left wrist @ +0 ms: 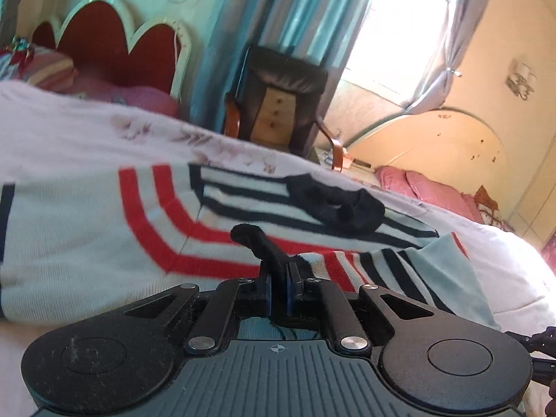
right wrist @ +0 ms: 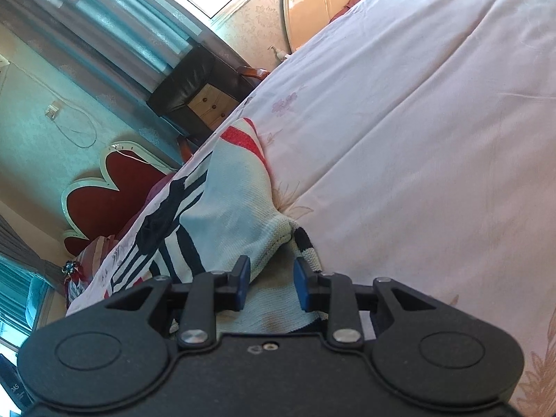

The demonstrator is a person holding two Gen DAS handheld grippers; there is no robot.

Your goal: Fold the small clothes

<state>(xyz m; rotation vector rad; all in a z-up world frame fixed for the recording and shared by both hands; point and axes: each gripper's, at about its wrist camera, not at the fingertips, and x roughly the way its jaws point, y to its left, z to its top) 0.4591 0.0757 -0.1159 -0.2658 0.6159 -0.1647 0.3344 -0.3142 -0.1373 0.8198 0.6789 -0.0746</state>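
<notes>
A white knit sweater (left wrist: 87, 222) with red and navy stripes lies spread on the bed. My left gripper (left wrist: 279, 278) is shut on the sweater's black edge trim (left wrist: 257, 243), which sticks up between the pads. A black collar part (left wrist: 340, 208) lies on the sweater farther ahead. In the right wrist view the sweater (right wrist: 229, 208) lies folded over, with a striped cuff (right wrist: 307, 246) near the fingers. My right gripper (right wrist: 271, 283) is open, its blue pads (right wrist: 243, 285) either side of the knit fabric without closing on it.
The bed (right wrist: 417, 139) has a pale pink floral sheet. A dark armchair (left wrist: 278, 100) and a wooden drawer unit stand beyond the bed by the blue curtains. A red scalloped headboard (left wrist: 114, 52) and pink pillows (left wrist: 427, 187) lie farther off.
</notes>
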